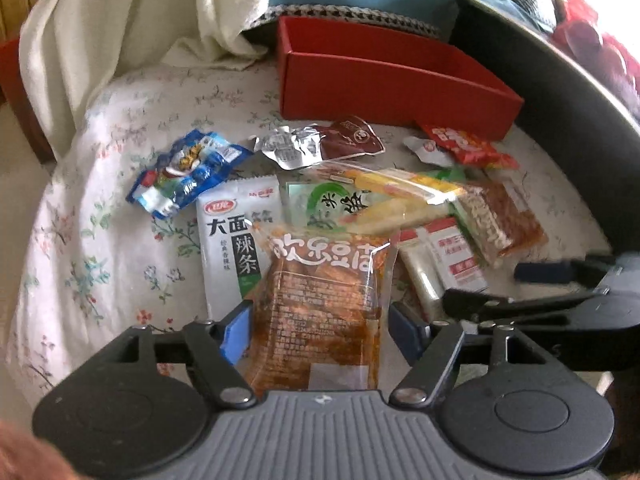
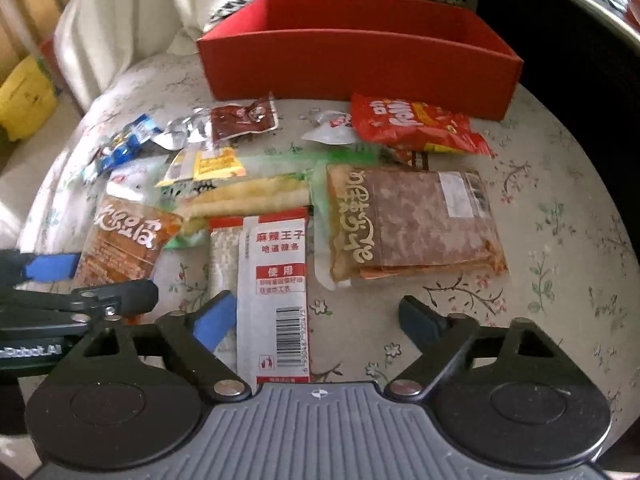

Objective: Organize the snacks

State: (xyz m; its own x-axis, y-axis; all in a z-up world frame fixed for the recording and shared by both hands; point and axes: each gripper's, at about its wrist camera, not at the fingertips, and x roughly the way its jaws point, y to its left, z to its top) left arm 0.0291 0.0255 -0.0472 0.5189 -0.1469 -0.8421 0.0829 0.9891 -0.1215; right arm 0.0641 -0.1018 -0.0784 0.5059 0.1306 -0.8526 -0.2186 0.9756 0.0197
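Observation:
An orange-brown snack packet [image 1: 320,304] [image 2: 124,248] lies flat between the fingers of my left gripper [image 1: 320,334] [image 2: 92,280]. The left pad is at its edge and a small gap shows at the right pad, so the jaws are open. My right gripper [image 2: 316,322] [image 1: 508,286] stands wide open over a red-and-white strip packet [image 2: 276,292] [image 1: 448,260], which lies beside its left pad. A red box [image 1: 392,84] [image 2: 352,68] stands open-topped at the back.
Several more packets lie on the floral tablecloth [image 1: 80,240] [image 2: 560,240]: a blue one [image 1: 188,172], a white one [image 1: 236,232], a red one [image 2: 412,124] and a large brown one [image 2: 412,224]. White fabric [image 1: 120,40] hangs at the back left. A dark curved rim [image 1: 560,120] borders the right.

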